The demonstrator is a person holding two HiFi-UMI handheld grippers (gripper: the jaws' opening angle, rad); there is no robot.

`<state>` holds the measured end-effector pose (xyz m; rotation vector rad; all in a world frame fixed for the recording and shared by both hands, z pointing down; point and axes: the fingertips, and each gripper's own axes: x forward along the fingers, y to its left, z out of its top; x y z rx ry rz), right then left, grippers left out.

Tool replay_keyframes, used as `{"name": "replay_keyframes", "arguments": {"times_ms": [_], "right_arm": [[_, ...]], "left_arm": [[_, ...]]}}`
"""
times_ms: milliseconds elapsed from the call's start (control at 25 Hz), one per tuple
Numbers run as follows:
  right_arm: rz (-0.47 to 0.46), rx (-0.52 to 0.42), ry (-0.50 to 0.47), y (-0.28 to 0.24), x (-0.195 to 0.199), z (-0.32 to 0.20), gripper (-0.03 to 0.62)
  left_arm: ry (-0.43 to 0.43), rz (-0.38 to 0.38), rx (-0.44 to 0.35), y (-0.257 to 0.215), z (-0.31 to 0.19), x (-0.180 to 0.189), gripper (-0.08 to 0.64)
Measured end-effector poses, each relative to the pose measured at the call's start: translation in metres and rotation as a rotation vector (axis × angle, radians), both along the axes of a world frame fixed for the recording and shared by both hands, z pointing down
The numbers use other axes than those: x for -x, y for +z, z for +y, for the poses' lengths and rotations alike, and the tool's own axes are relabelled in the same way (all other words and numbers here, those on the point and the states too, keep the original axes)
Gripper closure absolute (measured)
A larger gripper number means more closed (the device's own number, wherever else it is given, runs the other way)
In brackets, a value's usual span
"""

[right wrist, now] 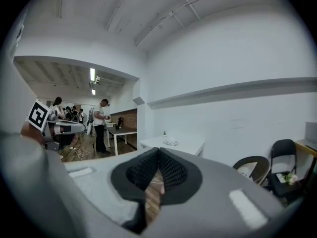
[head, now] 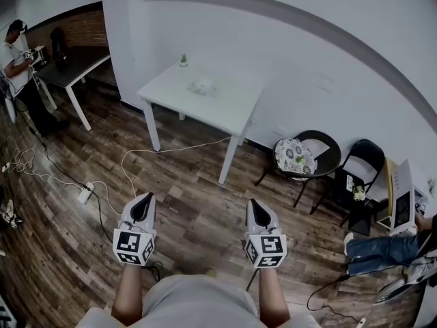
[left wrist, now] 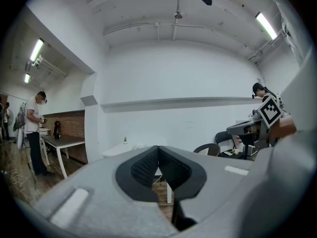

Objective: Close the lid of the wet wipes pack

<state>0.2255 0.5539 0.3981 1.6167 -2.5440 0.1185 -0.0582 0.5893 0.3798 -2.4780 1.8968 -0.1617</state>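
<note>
The wet wipes pack [head: 203, 86] lies on a white table [head: 225, 111] across the room; its lid is too small to make out. It also shows as a small pale shape [right wrist: 171, 143] in the right gripper view. My left gripper [head: 143, 206] and right gripper [head: 257, 210] are held side by side over the wooden floor, far short of the table. Both point level toward it. Each has its jaws shut with nothing between them, tips meeting in the left gripper view [left wrist: 158, 148] and in the right gripper view [right wrist: 158, 149].
A small potted plant [head: 183, 60] stands at the table's far edge. Two dark chairs [head: 308, 157] stand by the wall at right. A person [head: 17, 67] stands at another table [head: 72, 70] at left. Cables and a power strip [head: 85, 194] lie on the floor.
</note>
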Motion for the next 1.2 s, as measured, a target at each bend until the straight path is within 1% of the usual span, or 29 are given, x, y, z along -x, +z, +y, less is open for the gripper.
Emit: {"name": "replay_keyframes", "arguments": {"times_ms": [400,440,480,720,800,1200], "right_arm": [[0.003,0.000,0.017,0.001,-0.007,-0.001,0.583],[0.003,0.000,0.015,0.000,-0.007,-0.001,0.572],[0.003,-0.003,0.014,-0.001,-0.006,-0.001,0.548],[0.006,-0.016,0.014,-0.004,-0.005,-0.002,0.548],[0.004,-0.014,0.011,-0.003,-0.005,-0.002,0.531],[0.011,0.004,-0.001,0.006,-0.010,-0.001,0.531]], "left_arm": [[0.016,-0.006,0.000,0.000,-0.003,-0.008,0.558],[0.017,-0.007,-0.001,-0.001,-0.003,-0.008,0.558],[0.018,-0.008,-0.003,-0.002,-0.003,-0.009,0.558],[0.020,-0.010,-0.006,-0.003,-0.003,-0.009,0.558],[0.020,-0.010,-0.003,-0.002,-0.002,-0.009,0.558],[0.019,-0.014,0.005,0.002,0.000,-0.019,0.558]]}}
